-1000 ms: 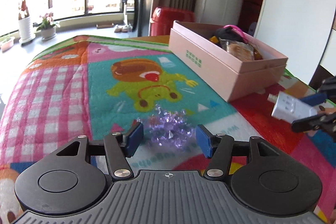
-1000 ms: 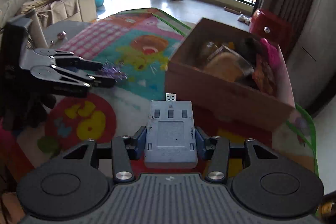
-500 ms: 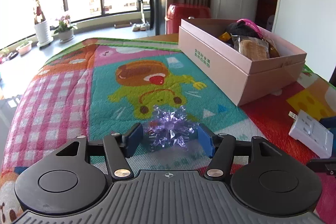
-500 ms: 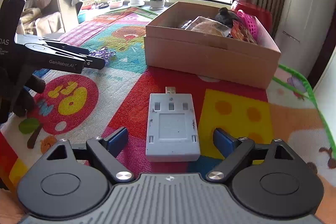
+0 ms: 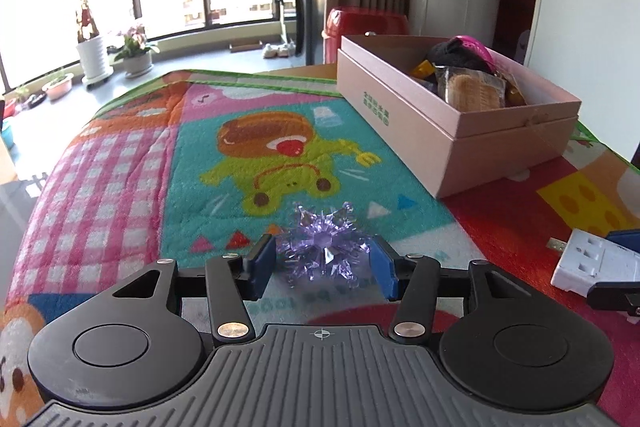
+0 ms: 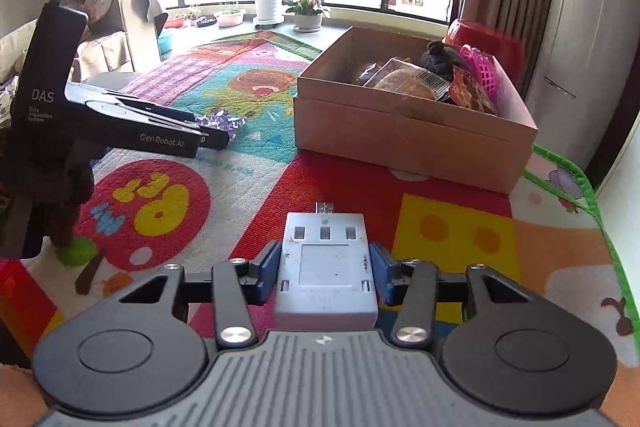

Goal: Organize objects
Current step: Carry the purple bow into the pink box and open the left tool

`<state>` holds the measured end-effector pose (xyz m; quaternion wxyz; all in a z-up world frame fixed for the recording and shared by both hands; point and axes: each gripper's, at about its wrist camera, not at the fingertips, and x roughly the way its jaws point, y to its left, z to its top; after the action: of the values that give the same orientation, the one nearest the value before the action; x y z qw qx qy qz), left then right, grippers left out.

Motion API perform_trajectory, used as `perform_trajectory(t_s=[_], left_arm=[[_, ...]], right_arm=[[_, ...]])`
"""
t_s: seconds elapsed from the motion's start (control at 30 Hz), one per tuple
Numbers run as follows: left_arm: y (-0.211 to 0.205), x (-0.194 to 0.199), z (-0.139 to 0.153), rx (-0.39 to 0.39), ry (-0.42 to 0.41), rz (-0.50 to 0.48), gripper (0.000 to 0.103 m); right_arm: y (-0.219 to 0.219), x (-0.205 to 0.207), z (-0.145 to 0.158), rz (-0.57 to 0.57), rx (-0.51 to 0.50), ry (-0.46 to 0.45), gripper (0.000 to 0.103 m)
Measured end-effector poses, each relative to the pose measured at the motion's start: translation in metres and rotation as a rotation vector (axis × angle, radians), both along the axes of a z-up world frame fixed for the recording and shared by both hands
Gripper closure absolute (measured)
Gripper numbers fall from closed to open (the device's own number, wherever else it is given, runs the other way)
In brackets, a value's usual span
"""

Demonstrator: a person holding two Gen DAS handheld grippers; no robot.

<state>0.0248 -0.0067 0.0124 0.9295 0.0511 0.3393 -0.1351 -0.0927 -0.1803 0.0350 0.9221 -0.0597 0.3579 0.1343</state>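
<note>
left wrist view: the purple crystal snowflake (image 5: pixel 323 246) lies on the play mat (image 5: pixel 132 163) between the blue pads (image 5: pixel 262 265) of the left tongs (image 5: pixel 323 265), which stand partly spread; a sliver of mat shows on each side, so whether the pads touch the spikes i cannot tell. ahead of these tongs the mat runs open across the frog picture to its green border, with the checked pink patch free to the left. ahead and to the right sits the pink box (image 5: pixel 452 131), its near long wall close by, filled with snack packets and a pink item. far right, the white adapter (image 5: pixel 588 263) shows at the frame edge between the other tool's pads.

right wrist view: the right tongs (image 6: pixel 326 269) are closed narrow on that adapter (image 6: pixel 326 267), pads pressing its two sides, its metal plug pointing forward over the red patch of the mat (image 6: pixel 452 227). the box (image 6: pixel 412 131) stands straight ahead, its front wall facing these tongs, with open red and yellow mat before it. the mat's green edge (image 6: pixel 592 203) runs down the right. to the left the left tongs (image 6: pixel 216 131) appear side-on, low over the snowflake (image 6: pixel 222 121).

only this view shows the armchair (image 6: pixel 120 23) beyond the tabletop's left side.
</note>
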Motion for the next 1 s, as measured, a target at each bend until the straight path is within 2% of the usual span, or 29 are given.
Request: perform_trajectory(t_s=[0.1, 0.27, 0.37, 0.47, 0.6, 0.67, 0.73, 0.8, 0.87, 0.93, 1.0], left_arm=[[-0.004, -0.022, 0.002, -0.003, 0.013, -0.028, 0.047], [-0.010, -0.070, 0.007, -0.060, 0.030, -0.105, 0.047], [-0.017, -0.090, 0.014, -0.087, 0.015, -0.139, 0.047], [-0.027, -0.091, 0.036, -0.106, -0.036, -0.159, 0.047], [-0.049, -0.057, 0.081, -0.108, -0.166, -0.162, 0.047], [-0.065, -0.030, 0.101, -0.108, -0.241, -0.153, 0.047], [-0.080, 0.003, 0.112, -0.140, -0.278, -0.145, 0.047], [-0.093, 0.043, 0.108, -0.179, -0.250, -0.176, 0.045], [-0.103, 0.078, 0.093, -0.180, -0.177, -0.177, 0.046], [-0.101, 0.087, 0.080, -0.211, -0.156, -0.172, 0.046], [-0.088, 0.081, 0.073, -0.271, -0.162, -0.160, 0.046]], right_arm=[[-0.004, -0.013, 0.005, 0.002, -0.012, -0.017, 0.056], [-0.012, -0.034, 0.018, 0.003, -0.008, -0.061, 0.056], [-0.018, -0.043, 0.025, 0.003, 0.010, -0.092, 0.056], [-0.023, -0.046, 0.029, 0.004, 0.028, -0.106, 0.056], [-0.027, -0.045, 0.031, 0.000, 0.051, -0.118, 0.056], [-0.030, -0.044, 0.031, -0.008, 0.063, -0.120, 0.056], [-0.033, -0.042, 0.030, -0.019, 0.071, -0.118, 0.056], [-0.035, -0.040, 0.029, -0.035, 0.073, -0.111, 0.056], [-0.038, -0.037, 0.028, -0.052, 0.071, -0.103, 0.056], [-0.042, -0.035, 0.027, -0.067, 0.072, -0.103, 0.056], [-0.047, -0.033, 0.027, -0.081, 0.077, -0.101, 0.056]])
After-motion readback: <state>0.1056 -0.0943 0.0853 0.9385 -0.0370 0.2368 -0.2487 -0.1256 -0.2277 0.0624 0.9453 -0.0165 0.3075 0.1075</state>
